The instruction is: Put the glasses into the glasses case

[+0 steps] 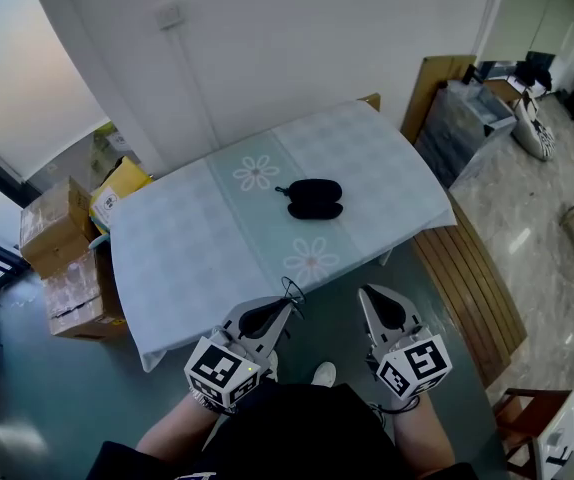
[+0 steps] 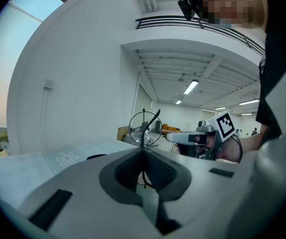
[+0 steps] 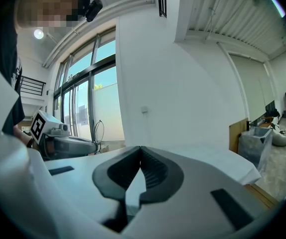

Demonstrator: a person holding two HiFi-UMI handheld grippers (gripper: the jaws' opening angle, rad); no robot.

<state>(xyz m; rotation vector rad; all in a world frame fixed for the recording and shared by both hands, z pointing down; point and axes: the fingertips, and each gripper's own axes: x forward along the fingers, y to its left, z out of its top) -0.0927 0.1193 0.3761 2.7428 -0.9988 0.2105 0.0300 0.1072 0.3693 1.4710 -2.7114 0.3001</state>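
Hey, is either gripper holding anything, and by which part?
The left gripper pinches the wire-frame glasses by the thin frame under a round lens. The right gripper is shut on nothing.

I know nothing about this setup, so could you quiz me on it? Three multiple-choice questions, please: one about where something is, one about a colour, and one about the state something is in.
1. Where is the glasses case?
A. on the table
B. on the floor
C. inside a drawer

2. What colour is the glasses case?
A. white
B. black
C. red

3. What is the left hand-held gripper doing?
A. open and empty
B. shut on the glasses
C. shut on the case

Answers:
1 A: the head view shows it lying on the cloth-covered table.
2 B: it is a dark shape against the pale cloth.
3 B: its jaws meet on the thin wire frame.
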